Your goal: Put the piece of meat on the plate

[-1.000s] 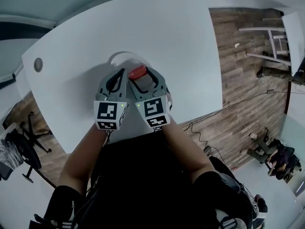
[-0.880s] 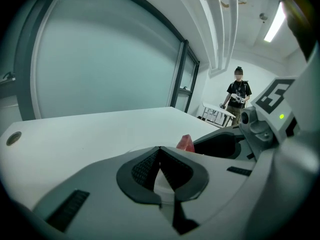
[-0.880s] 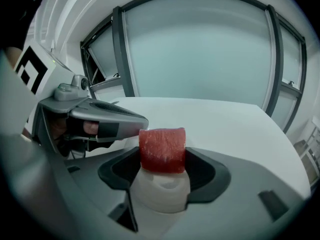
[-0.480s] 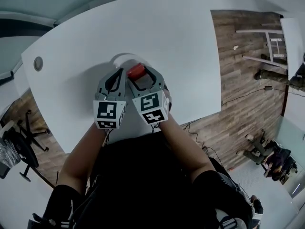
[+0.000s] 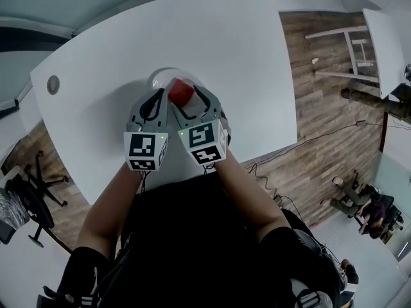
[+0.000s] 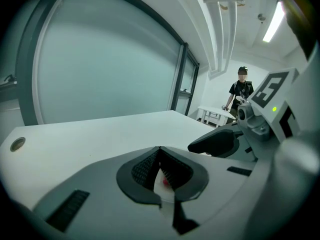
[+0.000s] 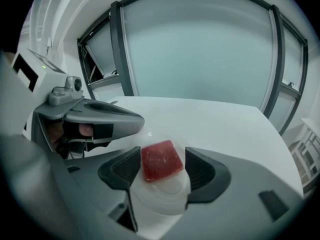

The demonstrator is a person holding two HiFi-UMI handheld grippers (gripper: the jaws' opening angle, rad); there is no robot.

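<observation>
The white bench (image 5: 244,56) fills most of my head view, bare apart from a small round insert near its left edge and the work right under me. The plate (image 7: 165,196) is small and white and sits directly below the right tool's jaws.

The two tools are side by side, nearly touching. The left tool (image 6: 160,151) is closed on nothing, its pads meeting at the tips. Through the slit behind them I see a sliver of plate and a speck of red. The right tool (image 7: 162,155) has its jaws spread to the slab's width and pressed against both sides of the piece of meat (image 7: 161,161), a red square block that I judge to be held just over the plate's middle.

My worry is the release. The plate is barely wider than the meat, so opening while the block is high or tilted could make it tip over the rim onto the bench. The meat might also cling to one pad and drag sideways. A jaw lowered too far could shove the light plate.

Against the view half a second ago, the meat has shifted up and left, further over the plate. The left tool has hardly moved.
</observation>
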